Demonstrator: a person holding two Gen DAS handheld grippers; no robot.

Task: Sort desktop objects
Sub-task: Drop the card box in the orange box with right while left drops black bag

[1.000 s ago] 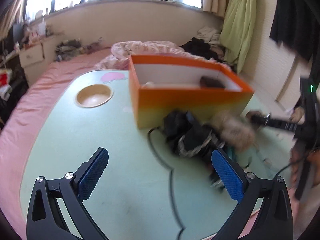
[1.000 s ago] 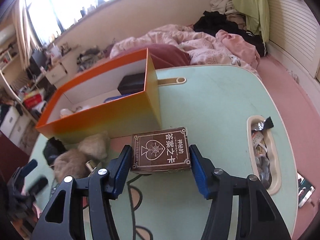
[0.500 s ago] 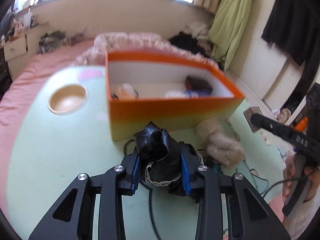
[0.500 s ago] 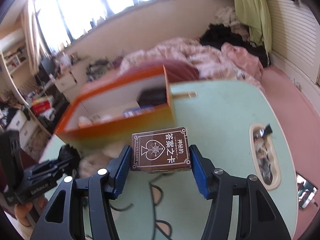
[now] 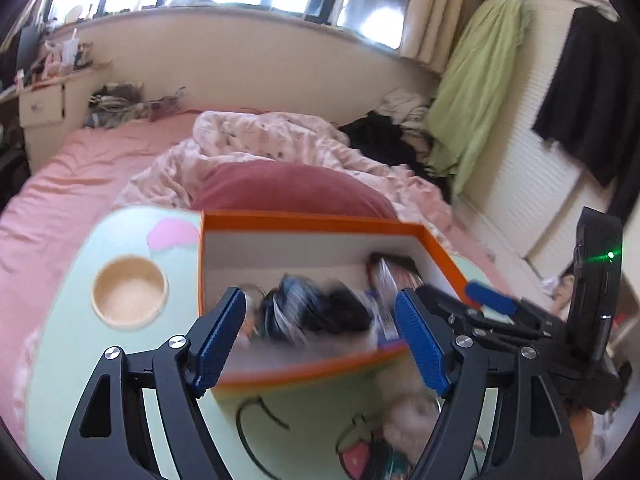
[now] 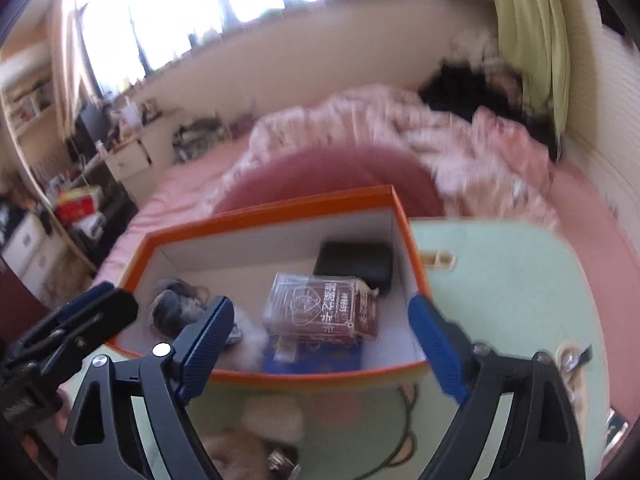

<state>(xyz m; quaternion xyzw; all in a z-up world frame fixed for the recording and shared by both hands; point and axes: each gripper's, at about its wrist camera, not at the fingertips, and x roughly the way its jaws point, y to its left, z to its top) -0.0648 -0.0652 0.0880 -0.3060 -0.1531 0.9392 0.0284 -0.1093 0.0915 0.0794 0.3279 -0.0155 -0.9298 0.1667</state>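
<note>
A: Card box (image 6: 322, 312), the brown one, where is it lying?
B: Inside the orange box (image 6: 416, 276), tilted, beside a black case (image 6: 354, 265); the right gripper (image 6: 320, 344) hangs above it with its jaws spread and nothing between them.
A: And the left gripper (image 5: 320, 334)?
B: Spread wide too, holding nothing, over the orange box (image 5: 312, 220). A blurred black bundle (image 5: 316, 314) lies inside under it. A fluffy beige toy (image 5: 408, 420) rests on the green table (image 5: 68, 344), just outside the box's near wall

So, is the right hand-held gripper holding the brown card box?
No, the right hand-held gripper is open, and the card box lies inside the orange box.
</note>
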